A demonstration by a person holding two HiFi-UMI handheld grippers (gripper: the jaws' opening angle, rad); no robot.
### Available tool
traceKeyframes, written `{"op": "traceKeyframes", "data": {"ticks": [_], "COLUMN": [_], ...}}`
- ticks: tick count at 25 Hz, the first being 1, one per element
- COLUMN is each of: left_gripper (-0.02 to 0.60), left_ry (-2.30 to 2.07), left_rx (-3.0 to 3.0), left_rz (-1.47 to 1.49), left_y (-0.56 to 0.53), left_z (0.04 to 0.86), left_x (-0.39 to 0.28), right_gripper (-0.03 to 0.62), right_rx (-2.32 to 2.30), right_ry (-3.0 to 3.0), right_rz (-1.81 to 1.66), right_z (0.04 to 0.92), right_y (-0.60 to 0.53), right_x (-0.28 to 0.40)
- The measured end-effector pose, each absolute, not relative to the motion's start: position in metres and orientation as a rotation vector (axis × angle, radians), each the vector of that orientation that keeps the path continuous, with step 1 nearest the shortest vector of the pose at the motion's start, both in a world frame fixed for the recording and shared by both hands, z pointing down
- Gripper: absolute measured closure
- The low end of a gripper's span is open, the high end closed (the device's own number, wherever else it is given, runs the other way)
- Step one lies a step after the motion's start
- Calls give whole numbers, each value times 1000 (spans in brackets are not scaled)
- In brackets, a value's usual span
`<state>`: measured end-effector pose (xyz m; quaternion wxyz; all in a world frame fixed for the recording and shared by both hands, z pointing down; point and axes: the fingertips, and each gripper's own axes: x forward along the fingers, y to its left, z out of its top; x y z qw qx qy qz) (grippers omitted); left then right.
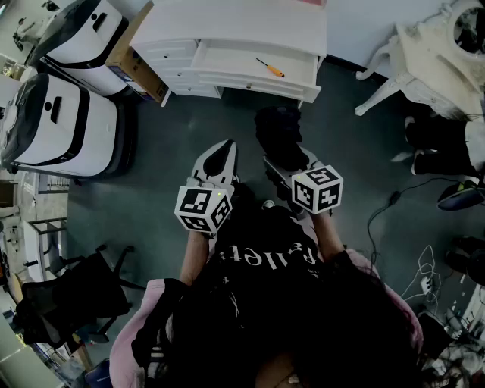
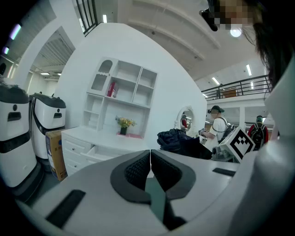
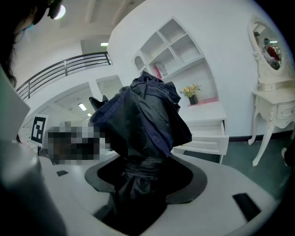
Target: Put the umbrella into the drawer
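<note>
The umbrella (image 1: 279, 136), a folded dark bundle of crumpled fabric, is sitting upright in the right claw (image 1: 282, 165), which is clenching around its narrow lower part while the loose canopy is bulging out above the jaws; the right gripper view is showing this same grip, with the umbrella (image 3: 147, 120) filling the gap of the right claw (image 3: 147, 175). It is hanging over the dark floor (image 1: 151, 197), well apart from the drawer (image 1: 250, 82), which is standing pulled open in the white dresser (image 1: 235, 23) on the far side. A screwdriver (image 1: 270, 68) with an orange handle is lying inside that drawer. Just to the left of the umbrella, the left claw (image 1: 221, 155) is pointing toward the dresser with its jaws pressed together on nothing, the pads meeting in the left gripper view (image 2: 150, 161). A cardboard box (image 1: 132, 64) is leaning beside the dresser's left end, and two white machines (image 1: 68, 125) are standing farther left on the floor.
</note>
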<state>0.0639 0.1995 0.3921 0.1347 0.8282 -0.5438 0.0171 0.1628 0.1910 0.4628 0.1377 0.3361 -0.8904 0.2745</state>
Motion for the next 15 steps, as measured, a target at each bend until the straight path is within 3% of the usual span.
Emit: {"op": "traceKeyframes", "data": {"ticks": [15], "left_gripper": [565], "left_ry": [-1557], "left_rx": [2402], "left_rz": [70], "left_y": [206], "left_z": [393], "left_x": [93], "right_gripper": [304], "right_rx": [945], "right_ry": [-2586], "right_rz": [822], "right_z": [462], "right_y": [202], "right_x": [184]}}
